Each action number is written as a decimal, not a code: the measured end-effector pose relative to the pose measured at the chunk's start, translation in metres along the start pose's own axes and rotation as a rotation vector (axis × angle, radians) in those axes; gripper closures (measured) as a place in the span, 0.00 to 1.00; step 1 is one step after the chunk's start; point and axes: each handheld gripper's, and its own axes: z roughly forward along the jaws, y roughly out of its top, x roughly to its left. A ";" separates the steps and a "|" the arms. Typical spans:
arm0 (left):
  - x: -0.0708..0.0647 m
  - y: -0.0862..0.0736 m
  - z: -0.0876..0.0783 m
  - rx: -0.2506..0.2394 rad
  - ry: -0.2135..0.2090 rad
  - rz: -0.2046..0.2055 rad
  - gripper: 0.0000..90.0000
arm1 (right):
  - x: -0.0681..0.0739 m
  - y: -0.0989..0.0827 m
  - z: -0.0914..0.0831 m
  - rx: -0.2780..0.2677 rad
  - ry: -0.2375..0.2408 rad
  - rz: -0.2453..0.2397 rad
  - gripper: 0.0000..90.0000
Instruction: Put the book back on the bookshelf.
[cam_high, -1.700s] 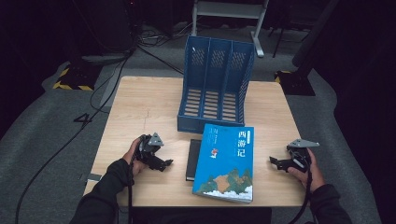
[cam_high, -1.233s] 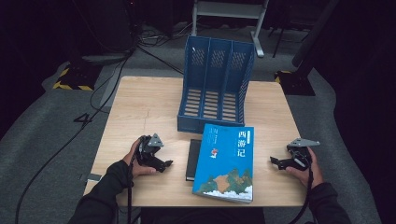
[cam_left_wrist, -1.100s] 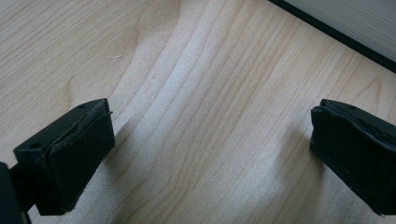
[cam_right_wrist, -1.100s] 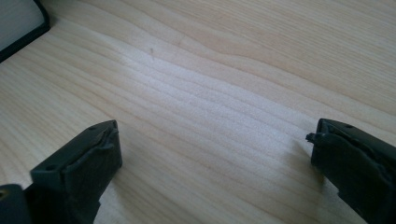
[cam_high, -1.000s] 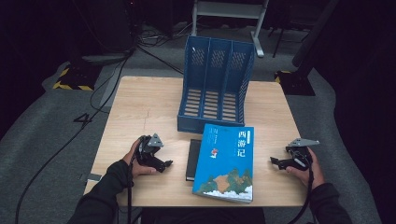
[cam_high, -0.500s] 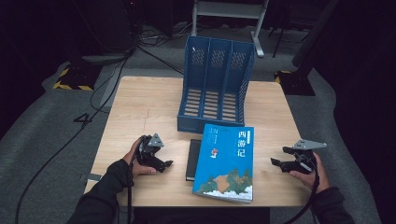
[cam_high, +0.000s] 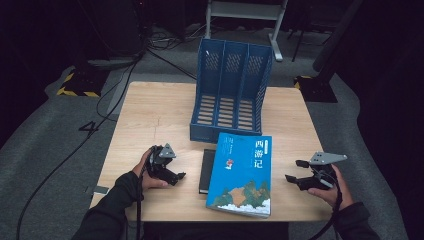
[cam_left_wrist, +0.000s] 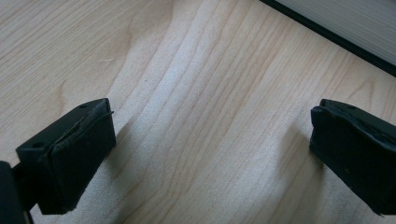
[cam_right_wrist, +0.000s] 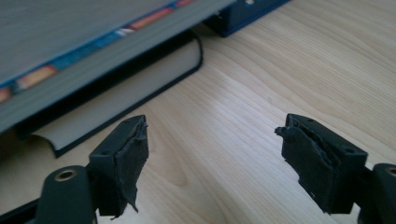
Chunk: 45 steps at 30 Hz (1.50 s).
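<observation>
A large blue book lies on top of a thinner black book at the front middle of the wooden table. A blue three-slot file rack stands behind them. My left gripper rests left of the books, open and empty over bare wood, with a book's edge ahead. My right gripper hovers right of the books and points at them. Its jaws have just been closing a little but stand open with nothing between them. The stacked blue book and black book lie just ahead.
The rack's front corner sits past the books in the right gripper view. Cables run over the grey floor to the left of the table. A metal stand is behind the rack.
The right gripper has lifted a little off the table and shifted slightly to the right. The left gripper and the books have stayed put.
</observation>
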 end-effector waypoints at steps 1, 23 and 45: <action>0.000 0.000 0.000 -0.001 0.000 0.000 0.01 | 0.006 0.003 -0.001 0.006 0.013 -0.032 0.27; -0.001 0.001 0.001 -0.005 -0.003 -0.003 0.00 | 0.058 0.033 -0.010 0.012 0.179 -0.201 0.36; -0.002 0.001 0.001 -0.002 -0.001 -0.003 0.00 | 0.073 0.041 -0.010 0.027 0.280 -0.250 0.39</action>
